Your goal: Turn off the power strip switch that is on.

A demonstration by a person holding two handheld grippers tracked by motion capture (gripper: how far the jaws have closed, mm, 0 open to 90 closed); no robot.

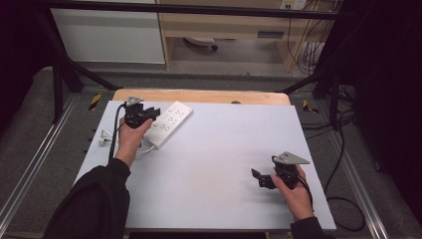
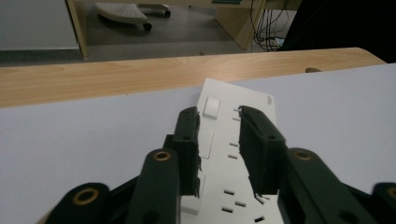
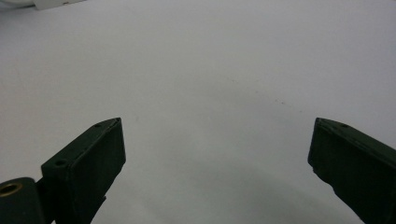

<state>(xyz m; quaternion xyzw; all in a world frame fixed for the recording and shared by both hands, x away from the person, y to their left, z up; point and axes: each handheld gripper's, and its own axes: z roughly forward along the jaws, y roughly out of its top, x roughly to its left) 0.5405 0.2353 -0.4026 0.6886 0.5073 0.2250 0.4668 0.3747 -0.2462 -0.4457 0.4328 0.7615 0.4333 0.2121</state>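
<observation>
- Tabletop (image 1: 214,159), pale grey-white, spans the high view, with a strip of light wood along its far edge.
- Power strip (image 1: 168,124), white and long, lies flat at the far left of the tabletop, slanted, its cord trailing toward the left edge.
- Left tool (image 1: 149,114) sits over the near end of the power strip. In the left gripper view its black jaws stand a narrow gap apart above the strip's face (image 2: 233,154), straddling a row of sockets and switches. Whether the pads press on the strip I cannot tell.
- Right tool (image 1: 260,178) is at the near right of the tabletop, well apart from the strip, jaws spread wide and released (image 3: 217,154), over bare surface.
</observation>
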